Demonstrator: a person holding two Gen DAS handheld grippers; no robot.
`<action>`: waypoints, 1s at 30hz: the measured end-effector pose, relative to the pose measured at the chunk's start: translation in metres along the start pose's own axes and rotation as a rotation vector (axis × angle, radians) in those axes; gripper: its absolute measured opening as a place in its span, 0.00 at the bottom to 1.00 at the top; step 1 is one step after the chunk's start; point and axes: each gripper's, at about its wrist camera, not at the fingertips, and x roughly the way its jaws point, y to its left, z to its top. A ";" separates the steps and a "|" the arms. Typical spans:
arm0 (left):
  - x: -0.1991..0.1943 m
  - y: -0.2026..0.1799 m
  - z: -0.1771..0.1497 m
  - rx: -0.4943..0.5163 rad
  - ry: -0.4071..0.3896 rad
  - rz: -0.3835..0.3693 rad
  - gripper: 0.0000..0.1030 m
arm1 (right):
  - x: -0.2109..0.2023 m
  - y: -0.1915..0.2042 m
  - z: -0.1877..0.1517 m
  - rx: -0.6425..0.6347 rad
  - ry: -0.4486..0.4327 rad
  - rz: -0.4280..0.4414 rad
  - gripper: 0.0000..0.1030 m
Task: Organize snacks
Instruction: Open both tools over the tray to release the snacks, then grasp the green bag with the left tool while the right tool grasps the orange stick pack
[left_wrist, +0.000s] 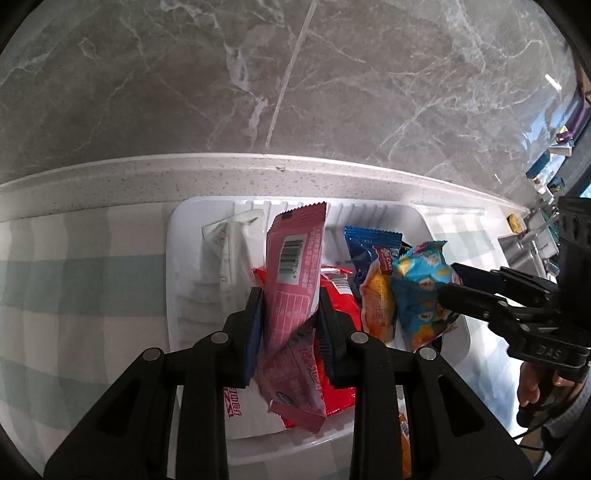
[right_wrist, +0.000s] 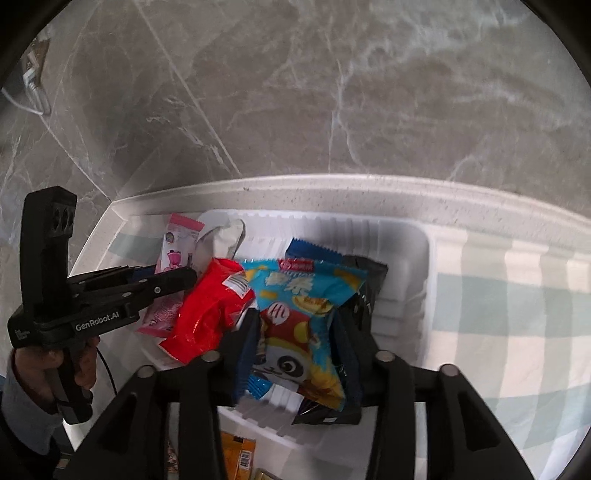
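- Left gripper: jaws narrow, clamped on the pink snack packet; the packet stands nearly upright between the pads, barcode side facing the camera, lower end crumpled below the grip.
- Right gripper: jaws narrow, clamped on the light-blue snack bag with cartoon print; the bag sits upright between the pads.
- Both held packets are over the white tray.
- In the tray: red packet just beside the pink one, dark-blue packet toward the back wall, black packet behind the light-blue bag, clear wrapper at back left.
- Orange packet touches the light-blue bag.
- Tray rests on a checked cloth, near the white counter ledge.
- Grey marble wall rises behind the ledge.
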 end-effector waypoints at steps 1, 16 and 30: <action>-0.001 -0.001 0.000 0.002 -0.005 0.005 0.26 | -0.004 0.000 0.000 -0.004 -0.010 0.000 0.46; -0.057 -0.006 -0.014 -0.021 -0.111 0.011 0.41 | -0.052 0.002 -0.029 -0.001 -0.073 -0.013 0.50; -0.104 -0.008 -0.087 -0.041 -0.083 0.007 0.41 | -0.078 0.018 -0.088 0.016 -0.045 -0.001 0.50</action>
